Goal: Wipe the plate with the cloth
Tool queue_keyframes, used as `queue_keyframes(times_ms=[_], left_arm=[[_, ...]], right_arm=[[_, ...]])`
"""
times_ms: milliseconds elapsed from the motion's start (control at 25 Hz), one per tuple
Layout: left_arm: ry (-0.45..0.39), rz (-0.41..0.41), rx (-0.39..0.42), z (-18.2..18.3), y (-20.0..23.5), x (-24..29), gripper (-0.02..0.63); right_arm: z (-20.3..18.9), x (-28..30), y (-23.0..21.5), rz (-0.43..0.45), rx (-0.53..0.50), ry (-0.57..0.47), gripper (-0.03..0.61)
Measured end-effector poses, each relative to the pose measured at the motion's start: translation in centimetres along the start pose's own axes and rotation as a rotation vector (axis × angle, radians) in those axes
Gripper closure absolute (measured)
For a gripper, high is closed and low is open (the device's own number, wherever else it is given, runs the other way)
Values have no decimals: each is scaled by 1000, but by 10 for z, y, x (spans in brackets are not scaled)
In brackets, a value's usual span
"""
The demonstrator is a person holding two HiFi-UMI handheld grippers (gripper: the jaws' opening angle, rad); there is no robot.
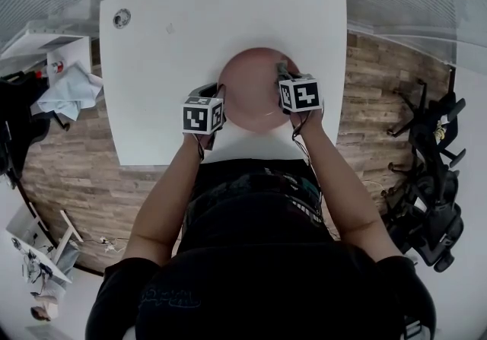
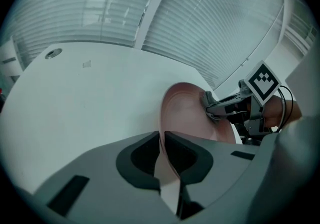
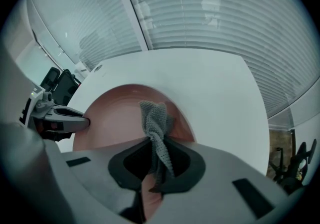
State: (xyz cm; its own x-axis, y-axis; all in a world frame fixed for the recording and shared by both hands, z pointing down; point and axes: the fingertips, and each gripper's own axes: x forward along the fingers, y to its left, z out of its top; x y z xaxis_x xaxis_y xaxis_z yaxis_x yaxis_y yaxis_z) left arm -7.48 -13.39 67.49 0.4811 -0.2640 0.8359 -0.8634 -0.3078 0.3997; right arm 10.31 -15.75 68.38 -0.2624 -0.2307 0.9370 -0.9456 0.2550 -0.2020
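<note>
A pink plate [image 1: 251,87] lies on the white table [image 1: 167,42], close to its near edge. My left gripper [image 1: 215,92] is at the plate's left rim. In the left gripper view the rim of the plate [image 2: 185,113] runs between the jaws, and the left gripper [image 2: 162,140] is shut on it. My right gripper [image 1: 282,72] is over the plate's right side. The right gripper view shows the right gripper [image 3: 157,155] shut on a grey knitted cloth [image 3: 155,118], whose free end rests on the plate [image 3: 115,113].
A round cable hole [image 1: 122,18] sits in the table's far left corner. A light blue cloth [image 1: 72,91] lies on a low shelf to the left. Black office chairs [image 1: 430,179] stand on the wooden floor at the right. Window blinds run behind the table.
</note>
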Motion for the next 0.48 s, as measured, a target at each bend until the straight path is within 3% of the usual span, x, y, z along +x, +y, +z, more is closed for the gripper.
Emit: queue_keyframes(times_ms=[480], left_arm=[[-2, 23, 4, 2, 0, 1, 571]], right_arm=[[0, 4, -1, -29, -127, 142, 539]])
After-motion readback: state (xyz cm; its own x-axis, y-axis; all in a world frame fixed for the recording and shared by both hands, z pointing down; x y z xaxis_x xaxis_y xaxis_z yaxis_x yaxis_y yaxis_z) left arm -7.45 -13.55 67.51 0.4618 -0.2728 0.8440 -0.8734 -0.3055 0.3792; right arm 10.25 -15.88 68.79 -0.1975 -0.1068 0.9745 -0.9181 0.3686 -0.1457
